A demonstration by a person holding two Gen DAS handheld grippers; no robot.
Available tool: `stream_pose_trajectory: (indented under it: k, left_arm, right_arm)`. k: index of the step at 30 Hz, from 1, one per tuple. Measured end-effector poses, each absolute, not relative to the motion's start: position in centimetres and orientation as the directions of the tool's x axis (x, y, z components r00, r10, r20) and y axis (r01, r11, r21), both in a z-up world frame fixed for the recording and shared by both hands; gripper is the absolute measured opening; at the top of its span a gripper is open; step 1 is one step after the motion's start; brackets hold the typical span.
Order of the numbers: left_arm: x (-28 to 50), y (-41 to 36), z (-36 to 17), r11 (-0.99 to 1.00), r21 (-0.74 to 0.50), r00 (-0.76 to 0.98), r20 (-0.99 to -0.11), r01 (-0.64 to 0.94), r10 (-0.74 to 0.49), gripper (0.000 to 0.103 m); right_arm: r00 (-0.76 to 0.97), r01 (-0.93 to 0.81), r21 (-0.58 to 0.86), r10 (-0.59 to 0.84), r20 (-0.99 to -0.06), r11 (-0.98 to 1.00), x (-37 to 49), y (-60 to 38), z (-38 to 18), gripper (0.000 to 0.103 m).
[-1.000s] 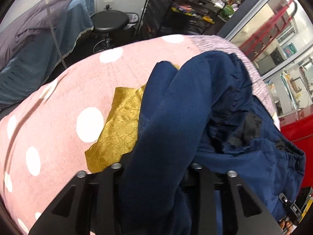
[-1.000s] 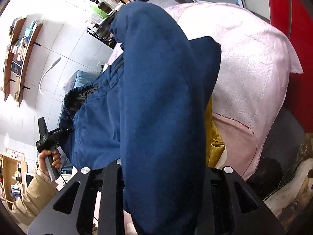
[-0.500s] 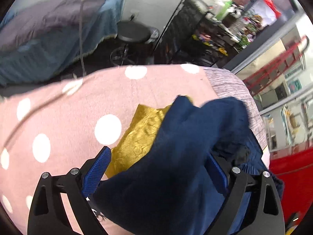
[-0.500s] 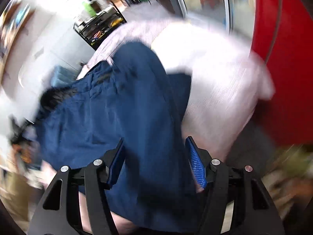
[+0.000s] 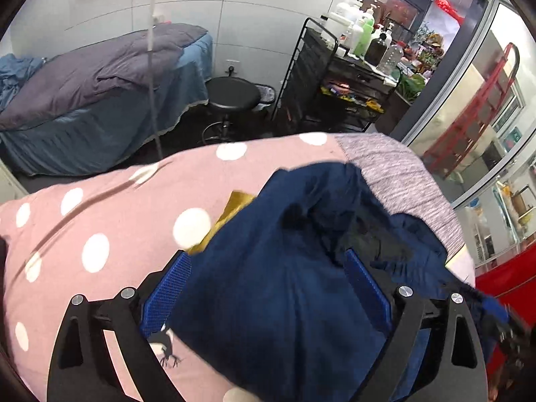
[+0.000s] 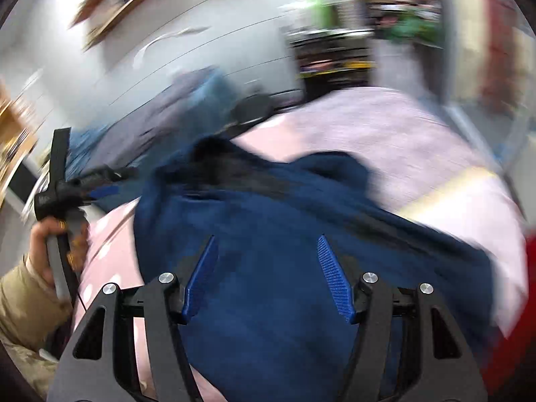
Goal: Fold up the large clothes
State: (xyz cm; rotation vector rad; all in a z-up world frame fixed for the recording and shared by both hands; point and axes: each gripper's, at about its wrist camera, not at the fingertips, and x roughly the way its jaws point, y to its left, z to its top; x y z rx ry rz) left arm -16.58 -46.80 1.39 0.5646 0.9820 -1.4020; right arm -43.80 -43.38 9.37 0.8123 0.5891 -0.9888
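Note:
A navy blue garment [image 5: 284, 284] lies bunched on a pink cover with white dots [image 5: 117, 217]. A yellow cloth [image 5: 234, 204] peeks out from under its left edge. My left gripper [image 5: 266, 268] hovers above the garment, open wide, its blue pads [image 5: 167, 288] clear of the cloth. The right wrist view is motion-blurred. In it the navy garment [image 6: 268, 207] spreads below my right gripper [image 6: 268, 268], which is open with its pads [image 6: 335, 281] apart and nothing pinched. A hand [image 6: 43, 238] at the left edge holds the other tool's handle.
A lilac striped towel [image 5: 395, 167] covers the far right of the bed. Beyond it stand a blue-covered couch [image 5: 100, 100], a lamp pole [image 5: 150, 67], a black stool [image 5: 232, 92] and a black trolley [image 5: 335, 83] with bottles. A red surface [image 5: 502, 278] borders the right edge.
Both grippers were shut on folds of the navy garment; they have opened, let it drop onto the cover, and pulled up and back. The right view has swung round.

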Motion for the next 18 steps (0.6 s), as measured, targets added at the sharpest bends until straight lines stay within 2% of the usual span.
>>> stream_pose_trajectory:
  k: [2, 6, 10, 12, 13, 14, 16, 18]
  left_arm:
    - [-16.2, -45.5, 0.7, 0.158, -0.217, -0.102, -0.841, 0.963, -0.531, 0.090]
    - [-15.4, -43.2, -0.1, 0.176, -0.210, -0.099, -0.866, 0.962, -0.491, 0.090]
    - [-15.6, -42.6, -0.3, 0.178, -0.205, -0.097, -0.872, 0.962, -0.481, 0.090]
    - [-16.2, -42.7, -0.5, 0.184, -0.227, -0.116, -0.873, 0.956, -0.473, 0.090]
    - [-16.6, -42.7, -0.5, 0.183, -0.242, -0.133, -0.875, 0.953, -0.466, 0.090]
    - [-17.1, -42.7, -0.4, 0.179, -0.255, -0.147, -0.874, 0.950, -0.462, 0.090]
    - [-18.4, -42.5, 0.0, 0.163, -0.268, -0.166, -0.870, 0.949, -0.465, 0.090]
    - [-19.8, -42.1, 0.2, 0.138, -0.270, -0.180, -0.869, 0.953, -0.461, 0.090]
  right_arm:
    - [0.457, 0.875, 0.299, -0.449, -0.768, 0.380, -40.3, -46.4, 8.3, 0.051]
    - [0.442, 0.832, 0.227, -0.355, -0.824, 0.507, -34.6, -51.3, 5.2, 0.045]
    - [0.499, 0.758, 0.285, -0.242, -0.832, 0.586, -31.3, -53.4, 2.7, 0.043]
    - [0.476, 0.748, 0.277, -0.196, -0.857, 0.602, -30.2, -53.9, 1.3, 0.034]
    - [0.478, 0.742, 0.279, -0.191, -0.857, 0.609, -30.0, -53.8, 1.0, 0.025]
    - [0.479, 0.736, 0.267, -0.199, -0.855, 0.623, -29.9, -53.7, 1.1, 0.009]
    - [0.392, 0.781, 0.146, -0.294, -0.872, 0.607, -30.4, -54.3, 1.4, 0.005]
    - [0.407, 0.839, 0.187, -0.363, -0.838, 0.510, -33.3, -56.4, 2.4, 0.004]
